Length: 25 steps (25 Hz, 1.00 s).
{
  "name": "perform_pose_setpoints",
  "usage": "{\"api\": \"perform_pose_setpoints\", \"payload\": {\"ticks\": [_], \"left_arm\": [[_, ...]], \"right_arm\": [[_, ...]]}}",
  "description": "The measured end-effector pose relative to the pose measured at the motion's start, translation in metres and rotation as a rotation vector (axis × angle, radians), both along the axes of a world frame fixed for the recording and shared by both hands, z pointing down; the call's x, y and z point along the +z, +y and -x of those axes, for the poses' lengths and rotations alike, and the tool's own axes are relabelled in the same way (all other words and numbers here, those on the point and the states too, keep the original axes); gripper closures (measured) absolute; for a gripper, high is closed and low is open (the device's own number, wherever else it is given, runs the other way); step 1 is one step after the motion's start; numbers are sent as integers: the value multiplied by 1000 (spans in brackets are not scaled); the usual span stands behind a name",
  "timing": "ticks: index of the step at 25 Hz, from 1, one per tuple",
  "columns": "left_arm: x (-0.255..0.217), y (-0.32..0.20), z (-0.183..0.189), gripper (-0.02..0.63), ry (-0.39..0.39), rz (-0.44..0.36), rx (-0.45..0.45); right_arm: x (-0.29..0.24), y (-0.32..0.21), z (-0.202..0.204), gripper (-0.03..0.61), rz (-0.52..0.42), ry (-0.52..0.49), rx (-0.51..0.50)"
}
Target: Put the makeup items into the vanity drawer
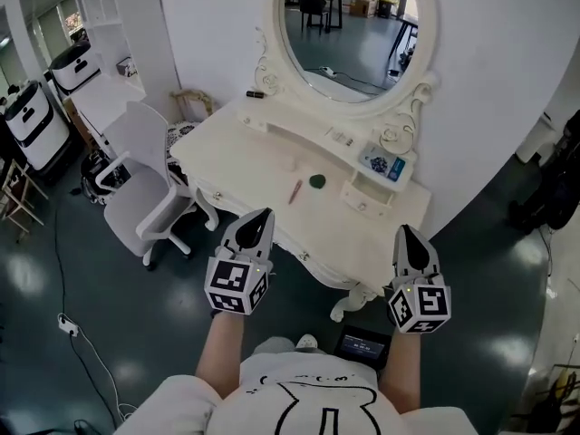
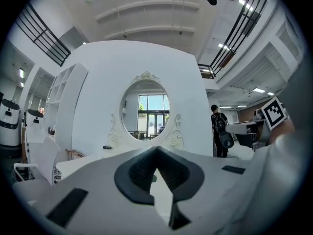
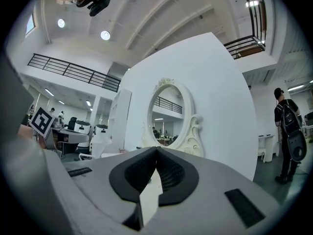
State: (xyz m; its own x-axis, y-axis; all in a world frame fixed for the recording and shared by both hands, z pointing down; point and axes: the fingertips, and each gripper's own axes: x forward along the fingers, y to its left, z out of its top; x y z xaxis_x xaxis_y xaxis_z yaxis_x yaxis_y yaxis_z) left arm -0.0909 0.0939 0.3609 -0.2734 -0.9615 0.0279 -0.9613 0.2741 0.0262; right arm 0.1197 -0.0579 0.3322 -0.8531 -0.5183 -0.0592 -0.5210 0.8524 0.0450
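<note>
Nearest, both tools held low ahead of the body, short of the vanity. Left hand-held gripper (image 1: 261, 217): jaws pressed together, nothing between. Right hand-held gripper (image 1: 405, 234): likewise pressed together, empty.

Beyond, cream tabletop (image 1: 245, 157), well apart from both tips. Loose near its middle: slim reddish pencil (image 1: 295, 191), and just beside it a small round green item (image 1: 316, 181). Farther right, on the raised back ledge, a blue-patterned box (image 1: 385, 164). Far left by the mirror foot, a small dark tube (image 1: 256, 93). Oval mirror (image 1: 358, 25) behind all.

Drawer front (image 1: 216, 196) under the near edge seemingly shut; cannot tell for sure.

Judged step: approach only, nothing picked up or stowed yet.

Next, likely: close in, spread one pair of jaws, pull the drawer open by its knob, then pinch the pencil. Thin and flat-lying, so calls for a low approach square across its length.
</note>
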Motion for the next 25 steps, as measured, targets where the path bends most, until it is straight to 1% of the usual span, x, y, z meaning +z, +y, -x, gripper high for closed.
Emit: {"api": "perform_pose_setpoints", "payload": {"ticks": [3,5,8,12,20,24,25], "left_arm": [[9,-17,8,594,18,22,-2],[14,-26,17,594,46,25,-14],[19,-44,31,594,69,34,-18],[23,-77,46,594,70,54,3],[19,-147,81,594,88,42,70],[24,-175,99,592,92,59,103],[27,-181,102,573,95,65,114]], "right_arm": [[6,-20,9,568,10,16,-5],[10,-32,13,568,16,27,-5],[18,-51,17,568,37,34,18],[23,-80,20,568,55,38,63],[20,-133,35,568,62,37,154],[25,-152,42,569,73,43,203],[27,-155,43,568,74,47,214]]}}
